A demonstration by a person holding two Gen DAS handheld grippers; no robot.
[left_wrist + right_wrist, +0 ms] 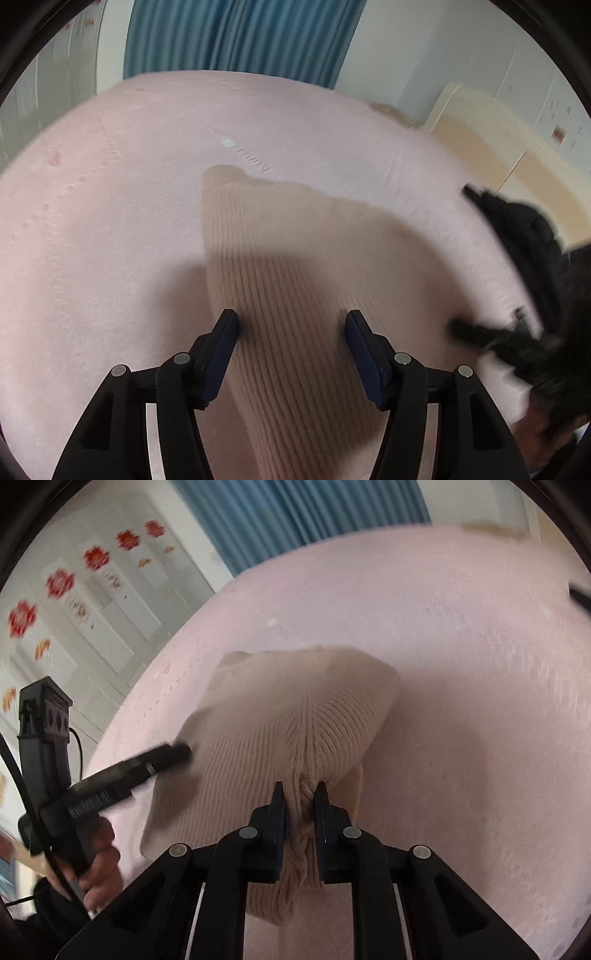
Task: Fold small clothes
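A beige ribbed knit garment [295, 258] [295, 701] lies bunched on a pink cloth-covered surface [110, 221] [480, 701]. In the right wrist view my right gripper [300, 797] is shut on a gathered fold at the garment's near edge, with the knit puckering between the pads. My left gripper [291, 328] stands open above the garment, its fingers wide apart and the ribbed cloth running beneath the gap. Seen from the right wrist view, one left fingertip [177, 753] reaches the garment's left edge. A blurred black shape at the right of the left wrist view is the right gripper [480, 332].
A blue curtain [240, 37] [295, 513] hangs behind the surface. Light wooden furniture [498, 147] stands at the far right. White doors with red flower prints [59, 583] are on the left. A hand [99, 853] holds the left gripper's handle.
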